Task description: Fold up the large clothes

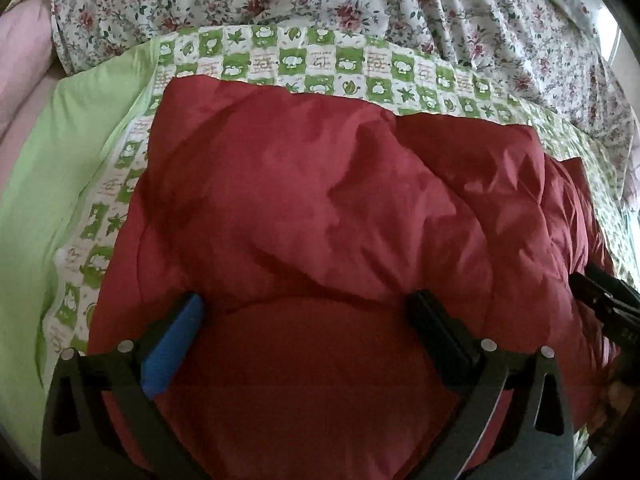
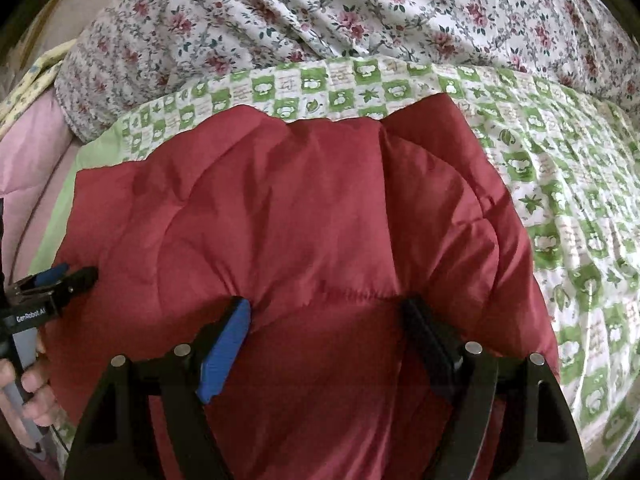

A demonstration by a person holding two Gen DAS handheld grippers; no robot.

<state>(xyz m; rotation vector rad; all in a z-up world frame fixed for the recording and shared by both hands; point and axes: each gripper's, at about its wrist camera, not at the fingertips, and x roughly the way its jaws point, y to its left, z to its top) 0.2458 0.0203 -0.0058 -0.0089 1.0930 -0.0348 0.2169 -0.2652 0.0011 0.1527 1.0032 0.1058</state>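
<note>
While our left gripper [image 1: 306, 314] and right gripper [image 2: 328, 316] stand released over the puffy dark-red quilted jacket [image 1: 320, 200] at twelve o'clock on the green-checked sheet [image 2: 560, 200], its slick padding may spring unfolded

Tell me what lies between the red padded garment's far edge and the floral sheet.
A strip of green-and-white checked blanket separates the red garment from the floral sheet. Both wrist views show it.
</note>
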